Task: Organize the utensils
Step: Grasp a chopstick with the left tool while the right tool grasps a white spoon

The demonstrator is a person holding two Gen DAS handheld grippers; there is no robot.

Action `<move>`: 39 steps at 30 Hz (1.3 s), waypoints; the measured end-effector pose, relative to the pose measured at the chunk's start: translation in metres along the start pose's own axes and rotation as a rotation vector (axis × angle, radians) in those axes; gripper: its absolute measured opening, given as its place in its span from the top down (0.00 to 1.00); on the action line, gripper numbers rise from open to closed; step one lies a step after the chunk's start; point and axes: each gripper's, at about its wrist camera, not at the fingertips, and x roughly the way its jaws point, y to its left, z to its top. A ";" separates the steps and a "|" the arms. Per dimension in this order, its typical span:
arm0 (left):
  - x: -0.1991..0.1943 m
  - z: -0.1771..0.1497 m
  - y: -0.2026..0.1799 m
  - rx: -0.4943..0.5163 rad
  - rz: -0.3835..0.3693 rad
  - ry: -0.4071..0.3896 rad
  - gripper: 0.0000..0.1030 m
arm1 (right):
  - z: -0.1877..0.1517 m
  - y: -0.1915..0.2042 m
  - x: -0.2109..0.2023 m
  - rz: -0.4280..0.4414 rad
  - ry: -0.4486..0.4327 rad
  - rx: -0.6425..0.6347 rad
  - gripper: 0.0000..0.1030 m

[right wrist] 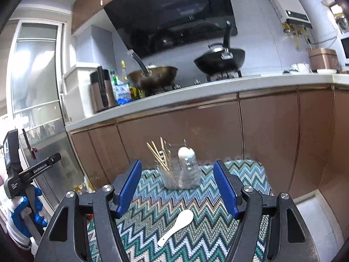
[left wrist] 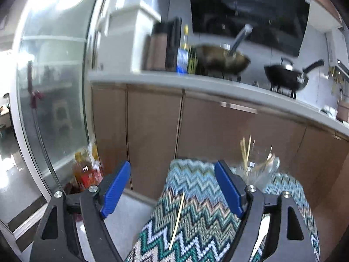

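A single wooden chopstick (left wrist: 177,220) lies on the zigzag-patterned cloth (left wrist: 196,218), between and below the blue pads of my left gripper (left wrist: 174,190), which is open and holds nothing. In the right wrist view a white ceramic spoon (right wrist: 177,226) lies on the same cloth (right wrist: 196,196), below my open, empty right gripper (right wrist: 177,188). Beyond it stands a clear glass holder (right wrist: 181,172) with several chopsticks and a white spoon upright in it. The left wrist view shows that holder (left wrist: 259,170) blurred at the cloth's far right.
Brown cabinet doors (right wrist: 196,131) and a pale counter (right wrist: 196,87) rise just behind the cloth-covered surface. Two woks (right wrist: 152,76) and bottles sit on the counter. Oil bottles (left wrist: 87,170) stand on the floor by a glass sliding door (left wrist: 50,87). A gloved hand holds the left gripper (right wrist: 26,174).
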 end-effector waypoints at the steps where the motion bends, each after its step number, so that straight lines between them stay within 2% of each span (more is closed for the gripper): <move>1: 0.009 -0.003 0.001 0.003 -0.012 0.032 0.24 | -0.003 -0.003 0.005 -0.005 0.015 0.004 0.35; 5: 0.048 -0.016 -0.001 0.016 -0.061 0.183 0.24 | -0.017 -0.016 0.031 -0.017 0.097 0.022 0.35; 10: 0.103 -0.032 -0.008 0.016 -0.135 0.385 0.24 | -0.041 -0.029 0.076 -0.013 0.258 0.027 0.35; 13: 0.140 -0.041 -0.015 0.043 -0.155 0.509 0.24 | -0.058 -0.039 0.101 0.015 0.344 0.064 0.35; 18: 0.189 -0.056 -0.020 0.054 -0.185 0.667 0.24 | -0.084 -0.051 0.135 0.074 0.456 0.127 0.35; 28: 0.243 -0.075 -0.021 0.061 -0.188 0.777 0.25 | -0.105 -0.063 0.181 0.137 0.570 0.174 0.35; 31: 0.257 -0.078 -0.020 0.067 -0.189 0.807 0.29 | -0.108 -0.066 0.196 0.158 0.599 0.180 0.38; 33: 0.265 -0.079 -0.019 0.062 -0.191 0.827 0.41 | -0.109 -0.069 0.204 0.179 0.611 0.201 0.45; 39: 0.284 -0.085 -0.020 0.072 -0.205 0.890 0.64 | -0.113 -0.071 0.230 0.224 0.672 0.212 0.65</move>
